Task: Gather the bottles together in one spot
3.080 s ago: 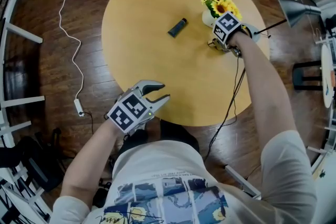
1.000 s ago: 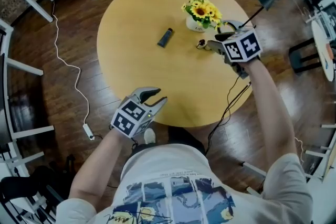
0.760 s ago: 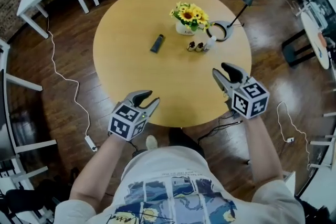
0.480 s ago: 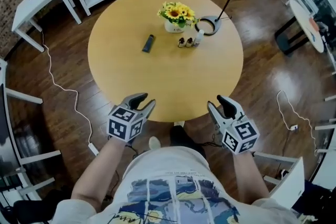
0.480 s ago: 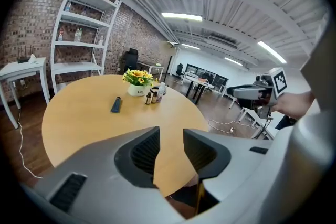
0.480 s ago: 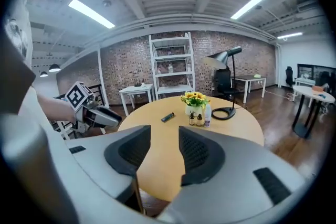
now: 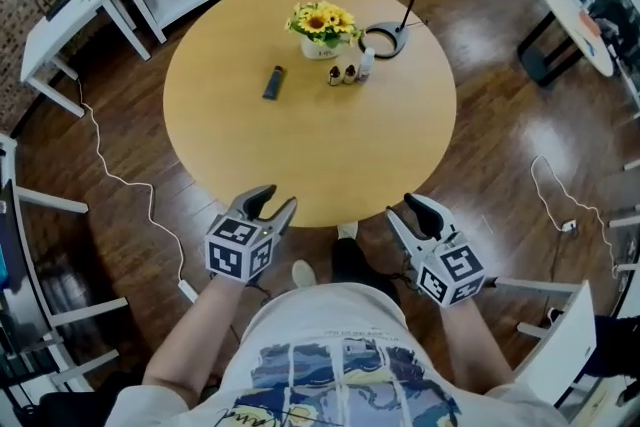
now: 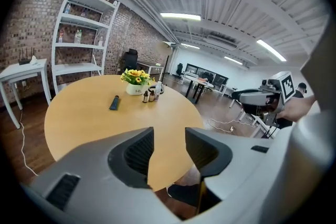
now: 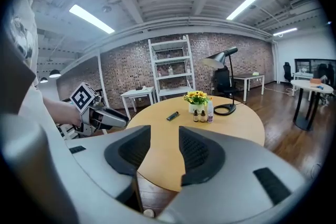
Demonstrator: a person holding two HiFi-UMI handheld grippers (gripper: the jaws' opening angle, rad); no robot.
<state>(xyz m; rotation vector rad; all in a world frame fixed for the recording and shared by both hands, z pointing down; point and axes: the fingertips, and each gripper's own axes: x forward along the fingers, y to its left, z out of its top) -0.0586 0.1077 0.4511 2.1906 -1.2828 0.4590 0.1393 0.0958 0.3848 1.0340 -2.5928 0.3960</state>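
— How much room on the bench?
— Broad bare wood, from its near edge up to the things by the far rim.
— The tongs?
— Both off the near edge, over the floor. The left tongs have just been opening, with nothing between them. The right tongs are parted and empty.
— Bottles?
— Three bottles stand together beside the flower pot. A dark tube lies apart, to their left.

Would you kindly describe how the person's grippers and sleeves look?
Both the left gripper and right gripper are light grey, with curved jaws lined by dark ribbed pads and a cube of black-and-white square markers. The left jaws have just been opening, empty. The person wears a short-sleeved white T-shirt with blue print.
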